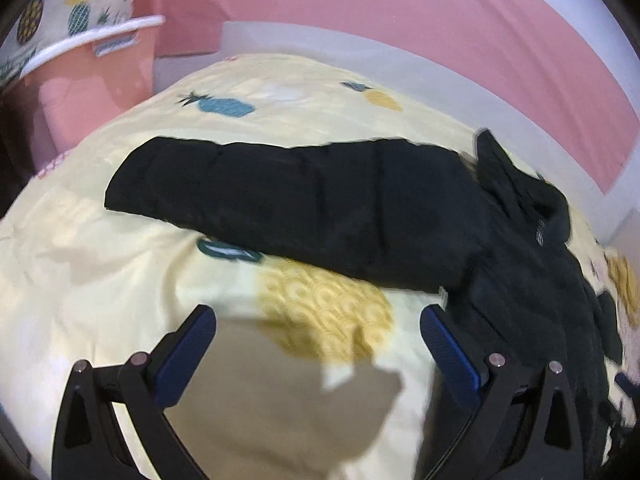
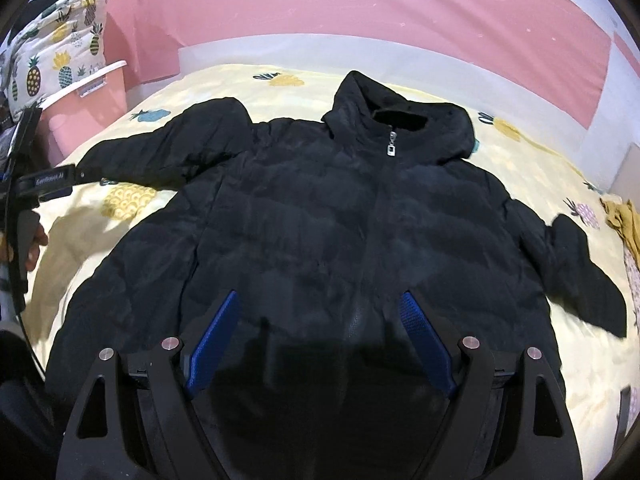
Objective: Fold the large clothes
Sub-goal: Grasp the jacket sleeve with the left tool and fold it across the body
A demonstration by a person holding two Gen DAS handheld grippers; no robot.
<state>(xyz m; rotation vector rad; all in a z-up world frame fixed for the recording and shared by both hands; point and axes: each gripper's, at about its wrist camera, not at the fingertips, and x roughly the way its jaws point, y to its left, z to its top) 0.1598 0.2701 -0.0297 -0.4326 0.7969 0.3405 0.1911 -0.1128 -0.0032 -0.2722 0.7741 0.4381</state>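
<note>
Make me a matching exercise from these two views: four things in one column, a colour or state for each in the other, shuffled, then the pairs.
1. puffer jacket
2. zipper pull
3. bedsheet
4. left gripper

A. open, holding nothing
B. pale yellow, pineapple print
C. black, spread flat, front up
D. silver, at the collar

Pairs: 1-C, 2-D, 3-B, 4-A

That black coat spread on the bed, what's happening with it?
A person with a two-finger gripper in each hand is about to fold the black puffer jacket. It lies flat, zipped, front up on the pineapple-print bedspread, sleeves out to the sides. The left gripper hangs open near one sleeve; the right gripper is open over the hem. Nothing is gripped or folded yet.
</note>
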